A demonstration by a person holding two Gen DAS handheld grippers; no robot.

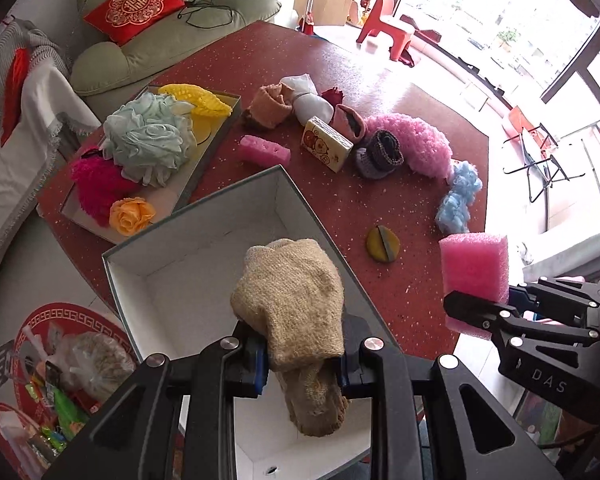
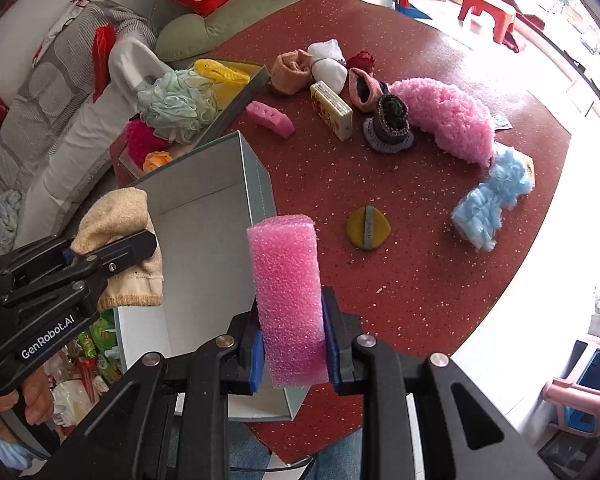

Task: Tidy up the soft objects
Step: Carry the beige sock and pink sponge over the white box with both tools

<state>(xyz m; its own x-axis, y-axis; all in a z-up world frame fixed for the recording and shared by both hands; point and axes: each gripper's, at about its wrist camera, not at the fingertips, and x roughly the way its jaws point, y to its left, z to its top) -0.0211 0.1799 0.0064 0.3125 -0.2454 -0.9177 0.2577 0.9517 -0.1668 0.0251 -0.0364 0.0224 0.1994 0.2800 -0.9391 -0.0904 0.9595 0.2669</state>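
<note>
A beige sock (image 1: 296, 308) was gripped by the left tongs (image 1: 302, 364), its folded bulk standing above the pads and its cuff end hanging below them, over the open white box (image 1: 172, 280) at the near edge of the red desk (image 1: 380, 208). A pink foam block (image 2: 288, 300) was clamped upright between the blue pads of the right tongs (image 2: 292, 354), just beside the box's right wall and above the desk's near edge. Both tongs were closed on what they carried.

Behind the box, a shallow tray (image 1: 216, 136) was seen holding a pale green bath puff (image 1: 148, 140), a magenta pompom (image 1: 96, 184), an orange rose (image 1: 132, 214) and a yellow mesh piece (image 1: 198, 100). Farther back on the desk, a small pink sponge (image 1: 266, 152), a printed carton (image 1: 326, 144), rolled socks (image 1: 268, 106), a white bundle (image 1: 308, 98) and a dark knitted piece (image 1: 382, 154) were scattered close together. A fluffy pink piece (image 1: 416, 144) and a fluffy blue one (image 1: 458, 196) were lying to the right, with a yellow round puff (image 1: 383, 245) alone nearer the front. A green sofa with a red cushion (image 1: 134, 6) was visible beyond the desk.
</note>
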